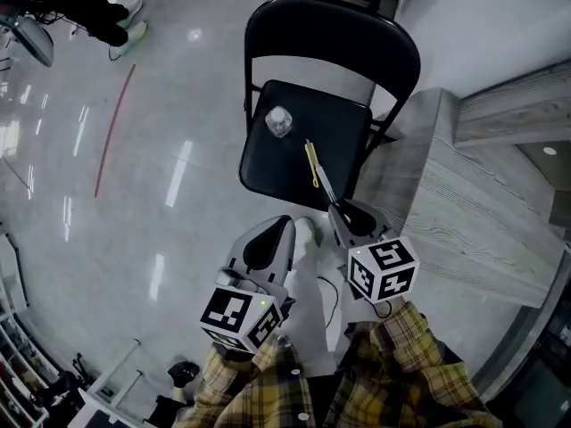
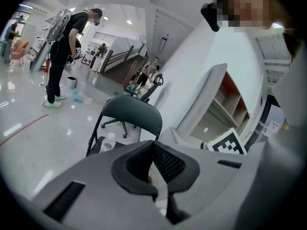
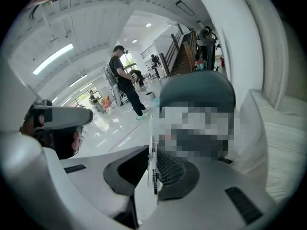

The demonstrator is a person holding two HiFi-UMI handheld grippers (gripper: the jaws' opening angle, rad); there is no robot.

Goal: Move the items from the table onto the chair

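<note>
Head view, bottle [image 1: 279,123] on chair [image 1: 285,169], right tool [image 1: 339,210] gripping pen [image 3: 153,150], left tool [image 1: 287,225] closed.

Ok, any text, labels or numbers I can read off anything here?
No legible text anywhere in view.
The marker cubes: black-and-white squares only, no letters.
The water bottle on the chair: no label readable.
The clear pen: dark print on barrel, too small to read.

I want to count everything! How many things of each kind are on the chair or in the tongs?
Small clear plastic bottle: 1
Thin yellow stick: 1
Thin clear pen, in right tongs: 1
Total: 3
</note>
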